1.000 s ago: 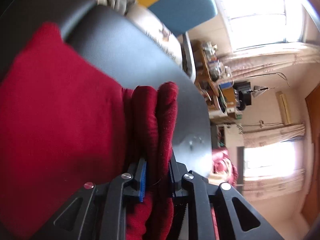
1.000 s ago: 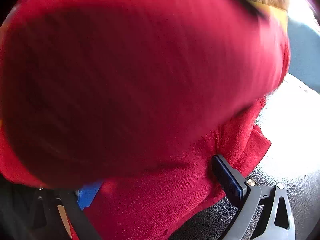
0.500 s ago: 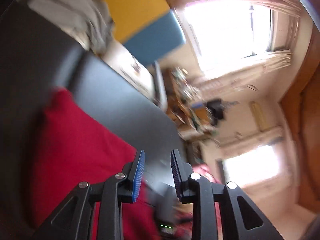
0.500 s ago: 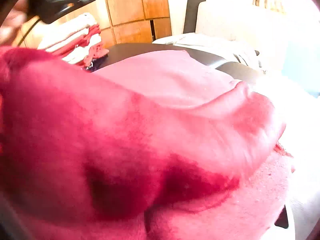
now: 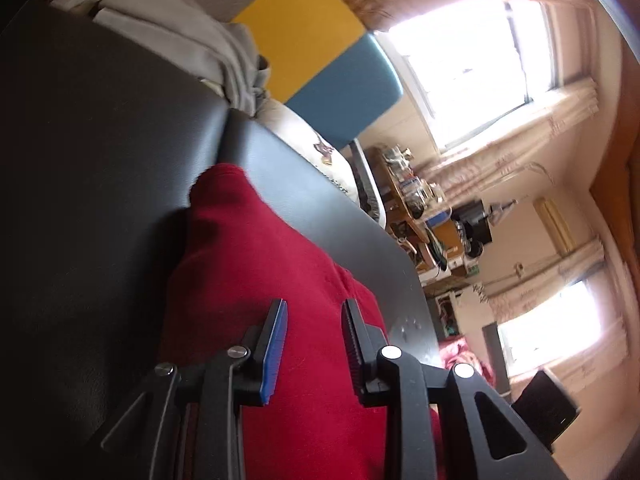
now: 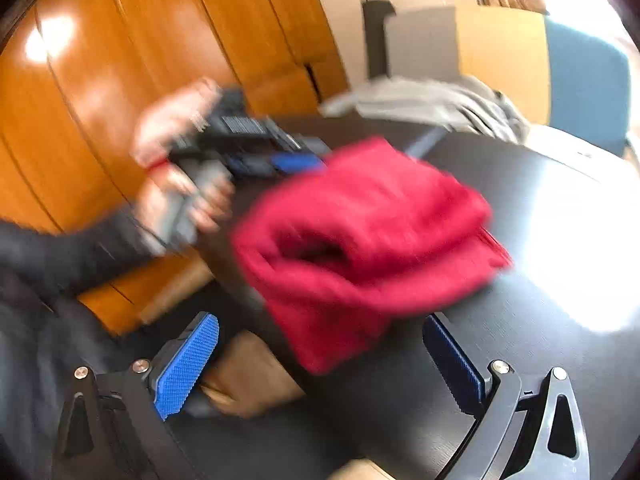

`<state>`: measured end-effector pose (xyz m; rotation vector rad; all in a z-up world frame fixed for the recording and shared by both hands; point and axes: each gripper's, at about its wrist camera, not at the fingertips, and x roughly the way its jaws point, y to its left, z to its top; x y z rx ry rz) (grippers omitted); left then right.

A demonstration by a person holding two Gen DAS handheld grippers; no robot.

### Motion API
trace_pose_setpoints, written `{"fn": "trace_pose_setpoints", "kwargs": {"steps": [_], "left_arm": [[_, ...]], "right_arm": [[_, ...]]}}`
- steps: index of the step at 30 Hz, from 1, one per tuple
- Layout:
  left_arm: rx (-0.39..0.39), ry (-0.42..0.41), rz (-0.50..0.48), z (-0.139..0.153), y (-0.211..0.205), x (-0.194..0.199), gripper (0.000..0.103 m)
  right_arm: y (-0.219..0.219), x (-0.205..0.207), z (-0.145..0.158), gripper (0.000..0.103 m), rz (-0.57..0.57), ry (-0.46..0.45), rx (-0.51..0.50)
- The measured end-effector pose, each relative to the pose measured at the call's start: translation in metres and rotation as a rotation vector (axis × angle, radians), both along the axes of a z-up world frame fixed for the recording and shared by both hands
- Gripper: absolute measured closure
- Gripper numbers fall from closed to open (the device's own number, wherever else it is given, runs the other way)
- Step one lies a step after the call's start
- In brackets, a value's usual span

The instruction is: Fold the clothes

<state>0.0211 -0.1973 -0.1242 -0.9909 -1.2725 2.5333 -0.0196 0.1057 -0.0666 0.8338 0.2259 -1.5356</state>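
Note:
A folded red garment lies on the dark table, blurred by motion in the right wrist view. My right gripper is open and wide, just short of the garment's near edge, with nothing between its blue pads. In the left wrist view the same red garment fills the lower middle. My left gripper hovers over it, open, with a gap between its fingers and no cloth in them. The left gripper also shows in the right wrist view, held by a hand beyond the garment.
A crumpled grey garment lies at the table's far end, seen too as the grey garment. Behind it stand blue and yellow panels. Wooden wall panels are at the left. A cluttered shelf stands beyond the table edge.
Both grippers let go of the red garment and drew back. The garment, lifted and close to the right camera before, now lies folded on the table.

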Motion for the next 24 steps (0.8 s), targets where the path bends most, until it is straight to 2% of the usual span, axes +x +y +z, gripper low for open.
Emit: {"fn": "trace_pose_setpoints", "kwargs": {"steps": [2,4,6,8,11,12,13,14,15,17,19,20,21,23,24], "left_arm": [[-0.041,0.023,-0.025,0.006,0.008,-0.002,0.076],[-0.081,0.057,-0.041,0.014,0.015,-0.003,0.076],[-0.111,0.086,-0.075,0.014,0.019,-0.002,0.072],[-0.138,0.052,-0.127,-0.001,0.027,-0.005,0.071],[-0.178,0.001,-0.205,-0.025,0.039,-0.008,0.073],[-0.183,0.007,-0.205,-0.024,0.039,-0.006,0.082],[-0.189,0.012,-0.206,-0.023,0.039,-0.004,0.083],[-0.195,0.017,-0.206,-0.023,0.039,-0.002,0.083],[-0.200,0.023,-0.207,-0.022,0.039,-0.001,0.083],[-0.211,0.033,-0.208,-0.021,0.040,0.003,0.082],[-0.222,0.044,-0.209,-0.019,0.040,0.007,0.074],[-0.228,0.049,-0.209,-0.019,0.040,0.009,0.073],[-0.229,0.057,-0.203,-0.015,0.040,0.012,0.072],[-0.238,0.073,-0.189,-0.008,0.039,0.021,0.072],[-0.249,0.081,-0.184,-0.005,0.039,0.025,0.072]], "right_arm": [[-0.030,-0.002,-0.007,0.000,0.068,-0.110,-0.019],[-0.074,-0.010,-0.030,0.000,0.120,-0.237,0.033],[-0.090,-0.003,-0.049,0.000,0.182,-0.332,0.064],[-0.096,0.008,-0.062,0.000,0.211,-0.388,0.056],[-0.068,0.013,-0.091,0.000,0.168,-0.455,0.017],[-0.054,0.010,-0.104,0.004,0.130,-0.483,-0.004],[-0.040,0.007,-0.116,0.009,0.093,-0.510,-0.024],[-0.028,0.003,-0.122,0.019,0.060,-0.535,-0.068],[-0.017,0.000,-0.127,0.035,0.008,-0.559,-0.090],[-0.007,-0.004,-0.134,0.040,-0.056,-0.613,-0.118],[-0.001,-0.001,-0.124,0.038,-0.113,-0.599,-0.112],[-0.001,0.000,-0.118,0.030,-0.128,-0.577,-0.112],[0.001,-0.001,-0.106,0.014,-0.160,-0.547,-0.130],[0.004,-0.008,-0.082,0.000,-0.232,-0.500,-0.182],[0.003,-0.015,-0.076,0.000,-0.266,-0.493,-0.207]]}}
